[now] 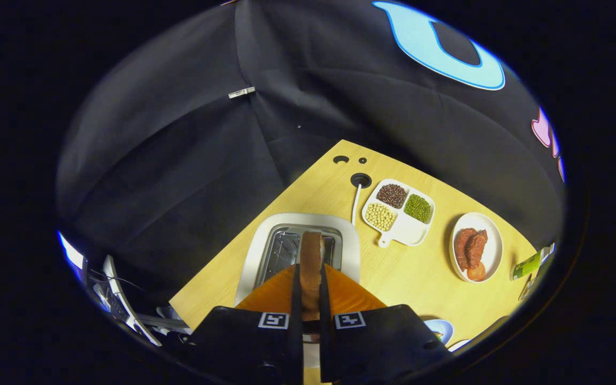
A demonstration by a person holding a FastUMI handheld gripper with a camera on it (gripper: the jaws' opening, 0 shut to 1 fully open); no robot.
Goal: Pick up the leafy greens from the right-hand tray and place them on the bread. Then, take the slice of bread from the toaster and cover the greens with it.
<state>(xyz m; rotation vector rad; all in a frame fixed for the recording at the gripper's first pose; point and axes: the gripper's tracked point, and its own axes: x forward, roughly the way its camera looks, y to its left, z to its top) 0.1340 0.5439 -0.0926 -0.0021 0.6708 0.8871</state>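
My gripper (310, 278) is shut on a slice of bread (311, 256), which stands on edge between the two orange fingers (273, 291). The slice hangs above the open slot of the white toaster (297, 248), just beyond the fingertips. Its brown crust faces me. The toaster stands on the wooden table (393, 272), close to the table's left edge.
A white divided dish (400, 211) with dark, green and pale beans sits right of the toaster. Further right is a white plate (476, 246) with brown meat and a tomato piece. A white cable (356, 203) runs to a table hole. A blue-rimmed dish (440, 329) lies near my right finger.
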